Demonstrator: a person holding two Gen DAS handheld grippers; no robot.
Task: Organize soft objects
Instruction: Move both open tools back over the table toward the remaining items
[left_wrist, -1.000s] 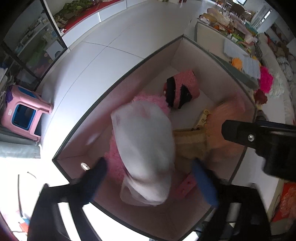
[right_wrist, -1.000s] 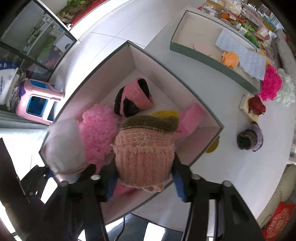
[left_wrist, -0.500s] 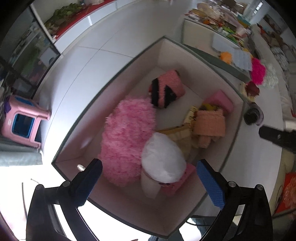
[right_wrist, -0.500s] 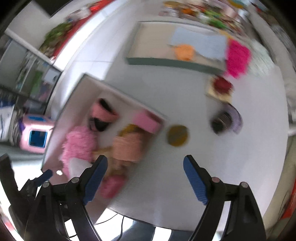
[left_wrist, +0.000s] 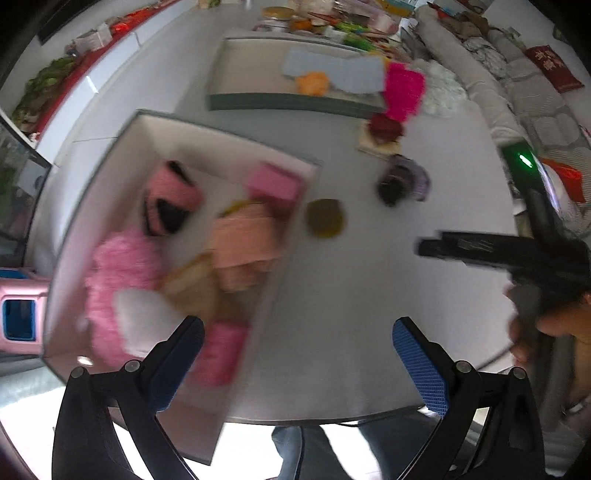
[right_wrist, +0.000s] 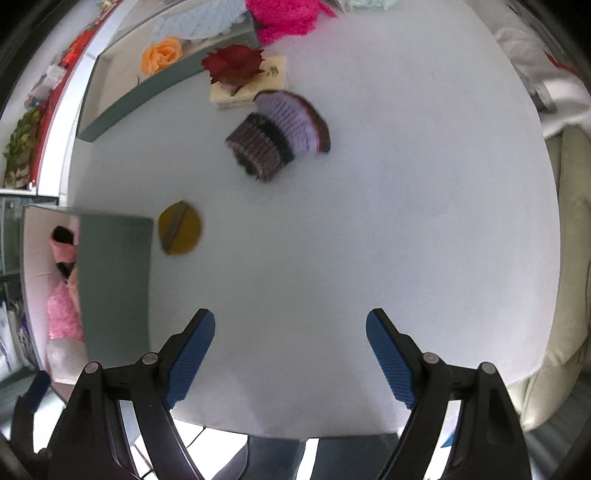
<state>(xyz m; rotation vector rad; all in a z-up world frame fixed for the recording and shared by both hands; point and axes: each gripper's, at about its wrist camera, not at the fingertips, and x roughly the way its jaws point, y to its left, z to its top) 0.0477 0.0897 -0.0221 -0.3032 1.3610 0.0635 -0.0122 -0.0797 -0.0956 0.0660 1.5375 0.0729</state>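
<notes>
A grey box with a white inside (left_wrist: 110, 155) stands at the table's left and holds several soft things: a peach knitted hat (left_wrist: 243, 240), a fluffy pink piece (left_wrist: 122, 266), a white piece (left_wrist: 144, 317) and a pink-and-black piece (left_wrist: 170, 199). A purple and brown knitted hat (right_wrist: 280, 133) lies on the white table (right_wrist: 369, 221), with a mustard round pad (right_wrist: 180, 228) near the box corner. My left gripper (left_wrist: 295, 358) is open and empty above the box's right edge. My right gripper (right_wrist: 290, 354) is open and empty over bare table, well short of the purple hat.
A shallow green-grey tray (right_wrist: 122, 103) at the back holds an orange fabric rose (right_wrist: 161, 55) and a pale blue cloth (left_wrist: 332, 70). A red fabric flower on a tan block (right_wrist: 240, 74) and a magenta fluffy piece (right_wrist: 284, 14) lie beside it. A sofa (right_wrist: 569, 258) borders the right.
Both grippers let go of their pieces, the white one and the peach hat, into the box. Both then swung right, away from the box and over the table.
</notes>
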